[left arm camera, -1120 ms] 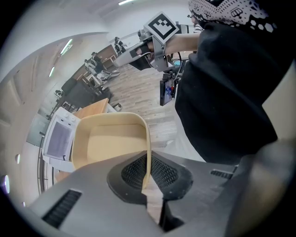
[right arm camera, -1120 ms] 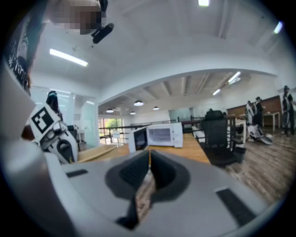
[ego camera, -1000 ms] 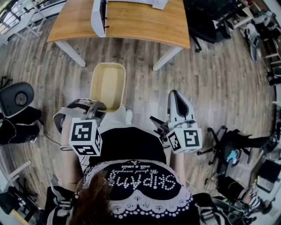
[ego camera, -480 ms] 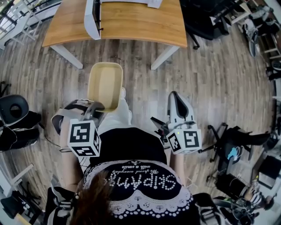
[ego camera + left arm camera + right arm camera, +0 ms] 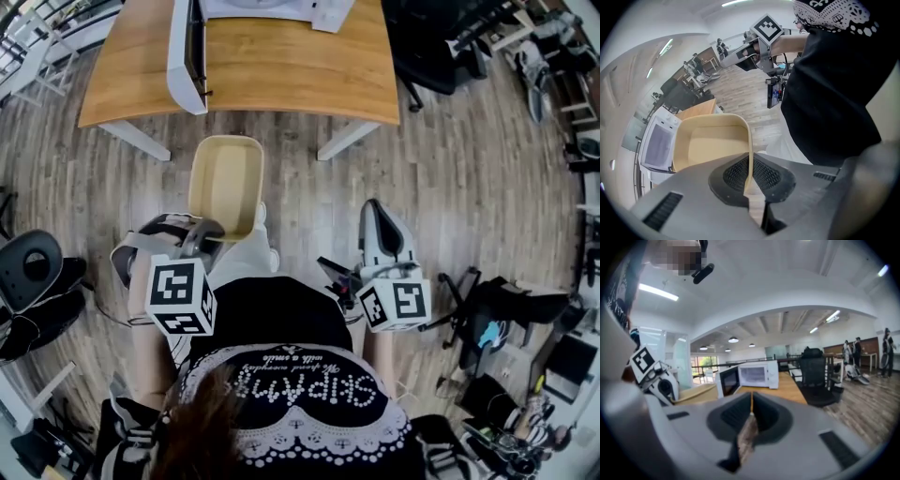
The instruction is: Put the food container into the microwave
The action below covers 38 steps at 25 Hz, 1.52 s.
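Observation:
An empty beige food container (image 5: 225,183) hangs above the wood floor in front of the person. My left gripper (image 5: 208,229) is shut on its near rim; in the left gripper view the rim (image 5: 750,154) runs between the black pads of the left gripper (image 5: 750,177). The white microwave (image 5: 272,9) stands on the wooden table (image 5: 291,66) ahead, its door (image 5: 183,56) swung open. My right gripper (image 5: 375,206) is held level beside the container, jaws shut with nothing between them. In the right gripper view the right gripper (image 5: 751,416) points at the microwave (image 5: 752,375).
White table legs (image 5: 127,139) stand near the front edge. Black office chairs (image 5: 28,272) sit on the floor at the left, and more chairs and gear (image 5: 487,319) at the right. A dark chair (image 5: 813,376) stands beside the table.
The person has stepped toward the table: table and microwave lie lower and larger in the head view. Both grippers moved forward with the person, and the container stays in the left grip.

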Tool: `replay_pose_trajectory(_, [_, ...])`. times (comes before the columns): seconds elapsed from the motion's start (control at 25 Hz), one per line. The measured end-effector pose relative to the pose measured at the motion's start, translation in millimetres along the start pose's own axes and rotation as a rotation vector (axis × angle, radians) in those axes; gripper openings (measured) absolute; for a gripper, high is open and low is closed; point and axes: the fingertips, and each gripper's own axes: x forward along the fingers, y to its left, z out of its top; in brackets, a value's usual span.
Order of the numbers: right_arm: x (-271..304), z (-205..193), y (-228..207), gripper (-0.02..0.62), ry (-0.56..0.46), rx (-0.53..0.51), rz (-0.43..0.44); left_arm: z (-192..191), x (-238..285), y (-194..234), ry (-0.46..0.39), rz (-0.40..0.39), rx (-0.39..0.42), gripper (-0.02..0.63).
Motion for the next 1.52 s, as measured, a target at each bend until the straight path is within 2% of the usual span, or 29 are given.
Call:
replay_pose_trajectory(0.24, [11,22,-22,0.035,-0.015,0.011,-0.037,21,-3,41,-0.007,0.009,0.083,0.034])
replay_pose_trajectory(0.44, [62,34,-12,0.034,-0.011,0.010,-0.070,-5,8,86,-0.033,-0.011,0.127,0.034])
replay_pose_trajectory(0.68, [92,39,-6,0.035,-0.013,0.011,-0.086,-24,16,111,-0.045,-0.023,0.150,0.034])
replay_pose_trajectory(1.16, [105,48,-2,0.035,-0.031,0.020,-0.098,-30,20,119,-0.078,-0.029,0.143,0.034])
replay_pose_trajectory(1.52, [114,47,-7,0.035,-0.036,0.031,-0.098,-34,25,128,-0.065,-0.025,0.133,0.034])
